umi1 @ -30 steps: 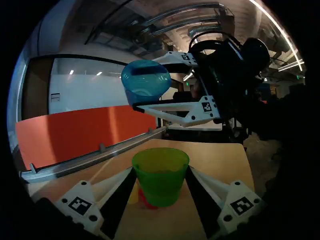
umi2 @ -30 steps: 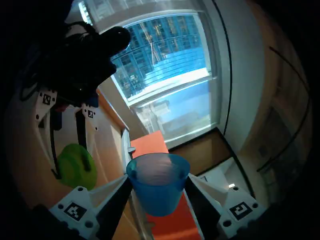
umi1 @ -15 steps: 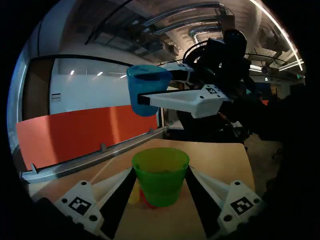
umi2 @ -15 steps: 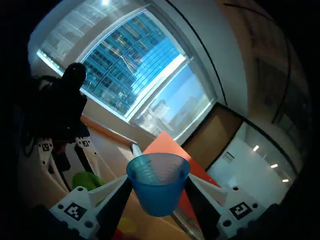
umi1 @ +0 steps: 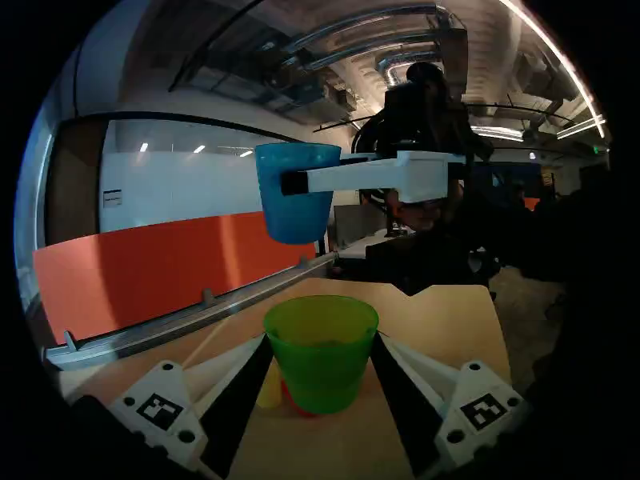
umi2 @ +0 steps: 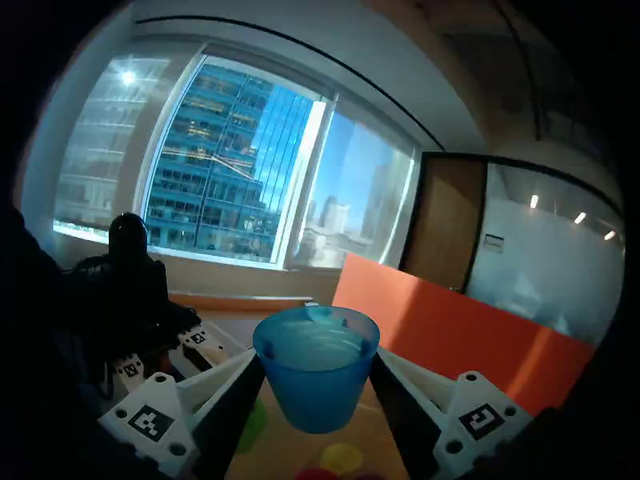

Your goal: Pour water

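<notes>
now the right gripper [umi2: 316, 356] clamps its fingers on the blue cup [umi2: 316, 392], upright above the green cup [umi1: 322, 368] gripped by the left gripper [umi1: 322, 340]; probably the pouring step, and next needs a careful tilt over that rim.

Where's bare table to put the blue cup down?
Best open patch: the table beyond the green cup, bordered by the metal rail on the left and the table's far and right edges. Crowded: the left side of the green cup's base, where a yellow piece and a red piece sit close against it.
</notes>
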Demonstrator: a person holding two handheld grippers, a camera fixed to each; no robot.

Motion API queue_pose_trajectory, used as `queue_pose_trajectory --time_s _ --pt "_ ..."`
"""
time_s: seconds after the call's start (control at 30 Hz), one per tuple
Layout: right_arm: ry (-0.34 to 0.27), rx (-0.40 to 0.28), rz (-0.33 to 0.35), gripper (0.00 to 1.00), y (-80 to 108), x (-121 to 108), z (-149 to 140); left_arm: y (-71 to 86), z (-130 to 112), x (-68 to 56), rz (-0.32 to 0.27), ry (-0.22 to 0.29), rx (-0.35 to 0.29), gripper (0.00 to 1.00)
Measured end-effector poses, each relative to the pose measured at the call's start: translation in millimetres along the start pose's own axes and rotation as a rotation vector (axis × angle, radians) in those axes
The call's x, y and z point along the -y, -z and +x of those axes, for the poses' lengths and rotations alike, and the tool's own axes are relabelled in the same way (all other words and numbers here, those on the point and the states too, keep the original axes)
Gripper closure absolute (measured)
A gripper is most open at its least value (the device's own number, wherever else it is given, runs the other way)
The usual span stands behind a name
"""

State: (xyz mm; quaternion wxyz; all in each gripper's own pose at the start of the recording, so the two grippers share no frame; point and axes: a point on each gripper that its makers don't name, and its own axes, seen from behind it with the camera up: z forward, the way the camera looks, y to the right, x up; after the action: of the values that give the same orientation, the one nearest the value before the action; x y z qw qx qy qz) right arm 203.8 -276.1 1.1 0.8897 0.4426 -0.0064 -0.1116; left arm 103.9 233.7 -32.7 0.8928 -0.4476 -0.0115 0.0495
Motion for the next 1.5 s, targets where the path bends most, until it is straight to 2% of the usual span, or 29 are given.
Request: queue_pose_trajectory --time_s 0.17,0.27,0.6,1.07,1.27,1.5 --pt "-0.090 0.003 0.022 0.13 2.5 5.0 -2.3 1.0 1.0 1.0 0.005 -0.002 -0.001 0.16" --pt "-0.106 0.006 0.020 0.13 4.2 6.4 -4.4 1.6 0.6 1.9 0.009 -0.003 0.000 0.16" --pt "-0.117 0.013 -0.013 0.13 20.1 -5.7 -14.0 6.9 -6.0 8.9 0.032 -0.006 0.017 0.16" --pt "-0.127 0.031 -0.086 0.13 59.0 -32.7 -47.6 22.2 -24.1 36.0 0.102 -0.007 0.067 0.16" --pt "-0.129 0.052 -0.072 0.13 62.9 -29.1 -68.8 23.2 -35.4 43.9 0.117 0.000 0.099 0.16" --pt "-0.134 0.075 -0.032 0.13 61.5 -17.0 -89.1 18.7 -51.1 43.2 0.105 -0.008 0.155 0.16"
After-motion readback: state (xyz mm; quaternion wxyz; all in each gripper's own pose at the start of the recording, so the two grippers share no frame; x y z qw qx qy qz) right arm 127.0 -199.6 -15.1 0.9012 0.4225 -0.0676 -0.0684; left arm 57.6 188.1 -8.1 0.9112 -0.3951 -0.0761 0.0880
